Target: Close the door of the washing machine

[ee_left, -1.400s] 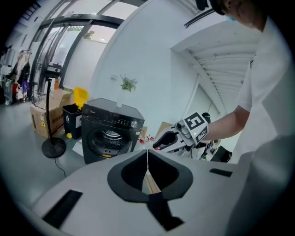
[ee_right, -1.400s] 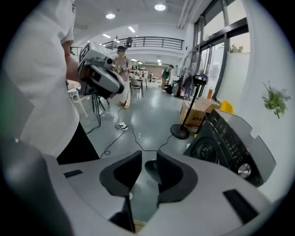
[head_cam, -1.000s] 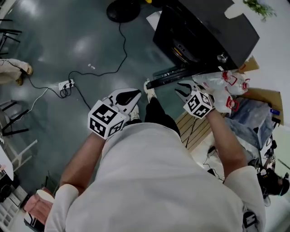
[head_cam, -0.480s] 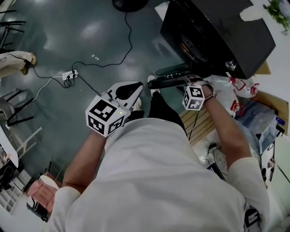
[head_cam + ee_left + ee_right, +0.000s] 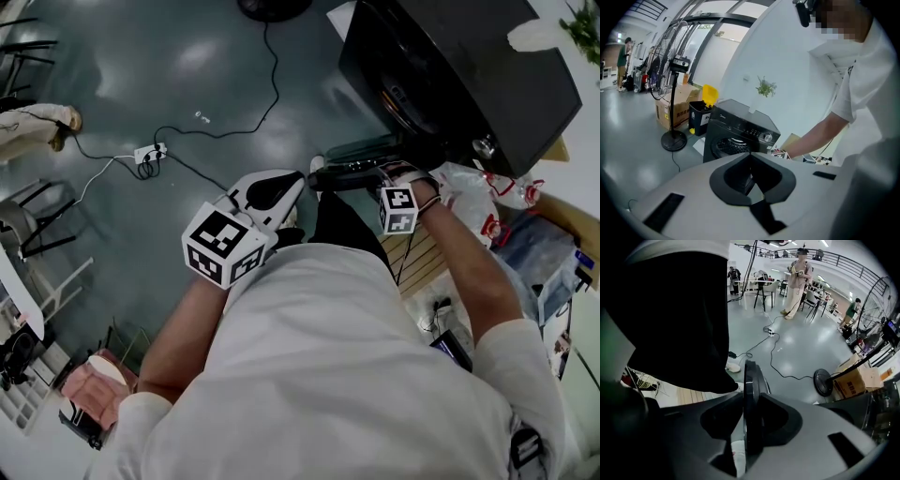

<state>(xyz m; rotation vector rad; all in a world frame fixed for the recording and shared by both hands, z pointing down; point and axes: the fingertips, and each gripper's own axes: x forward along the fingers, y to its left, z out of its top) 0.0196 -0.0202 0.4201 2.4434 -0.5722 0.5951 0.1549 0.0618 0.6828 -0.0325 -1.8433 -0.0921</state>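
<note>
Right gripper has dropped, jaws closing around the door edge.

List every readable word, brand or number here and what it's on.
"Midea", faint: top front corner of the washer.
Washer control panel markings: too small to read.
Print on the cardboard box: too blurred to read.
Nothing else is legible.
</note>
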